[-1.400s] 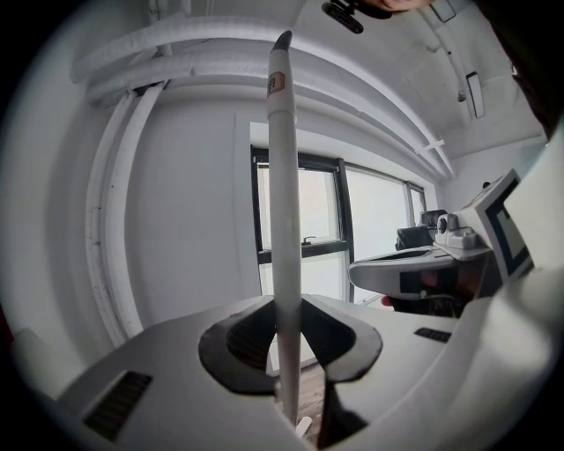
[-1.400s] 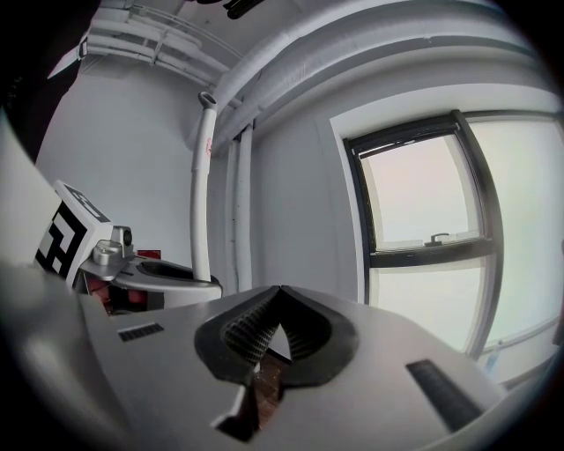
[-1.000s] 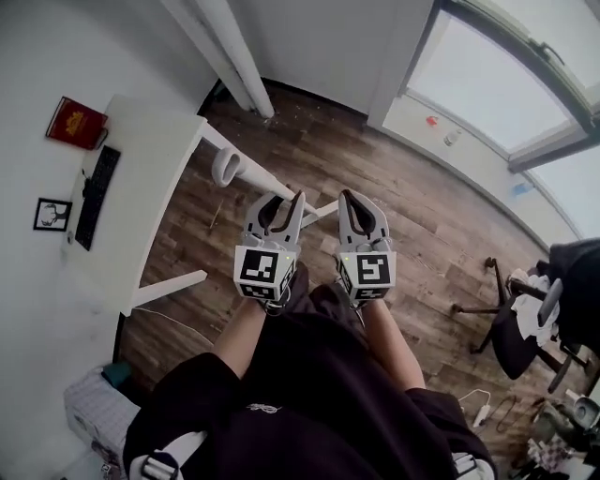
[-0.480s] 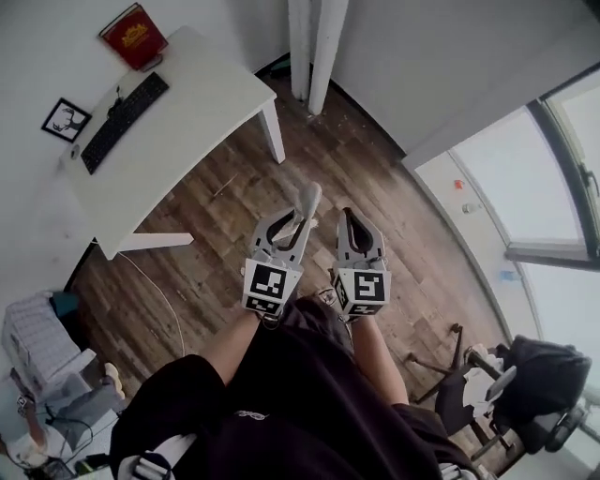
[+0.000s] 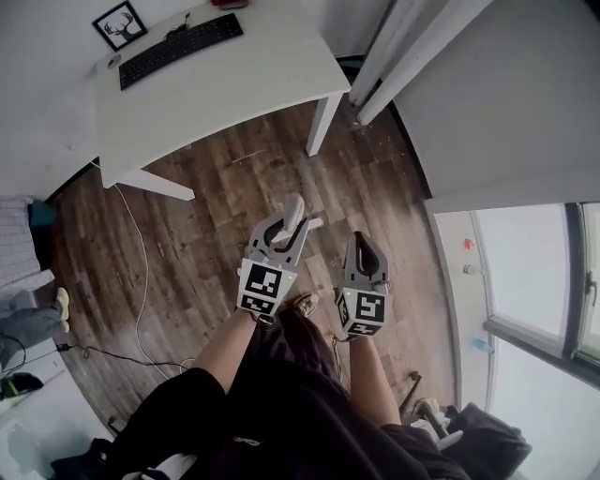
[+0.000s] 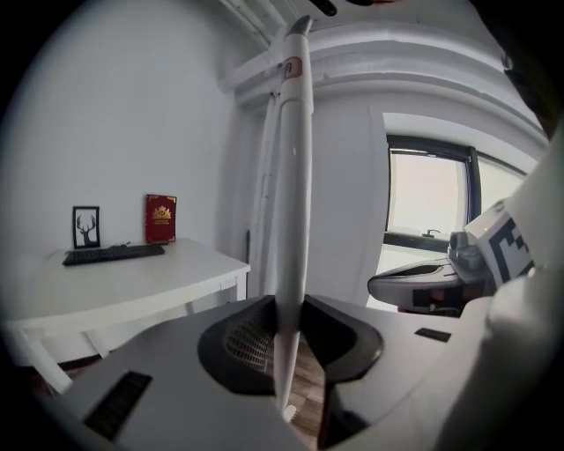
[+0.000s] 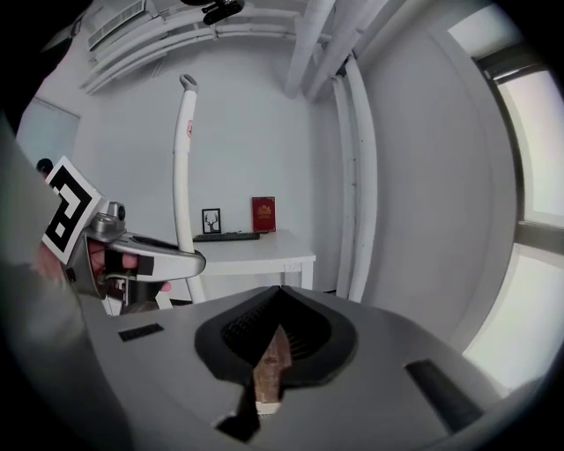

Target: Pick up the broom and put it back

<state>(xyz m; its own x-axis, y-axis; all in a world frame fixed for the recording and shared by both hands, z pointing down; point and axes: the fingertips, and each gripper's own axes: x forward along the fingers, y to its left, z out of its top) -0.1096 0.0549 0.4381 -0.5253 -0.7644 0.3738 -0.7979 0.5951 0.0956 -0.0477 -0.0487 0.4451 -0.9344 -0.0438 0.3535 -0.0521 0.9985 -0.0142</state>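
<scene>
White broom (image 6: 293,176): its slim handle stands upright between the jaws of the left gripper (image 5: 292,228), above the wooden floor (image 5: 206,216).
Change since a second ago: the head view has swung round. The white desk (image 5: 225,94) was at the left edge and now lies across the top. The window (image 5: 534,281) has gone from upper right to lower right. Both grippers sit lower in the frame, side by side as before.
Left fingers: partly closed, pads clamped on the broom handle, the same hold as in the earlier frames.
Right gripper (image 5: 362,240): fingers closed tip to tip with nothing between them. It is just beside the left gripper and clear of the broom.
Desk top: a black keyboard (image 5: 178,42) lies on it, with a framed deer picture (image 5: 119,23) by the wall.
</scene>
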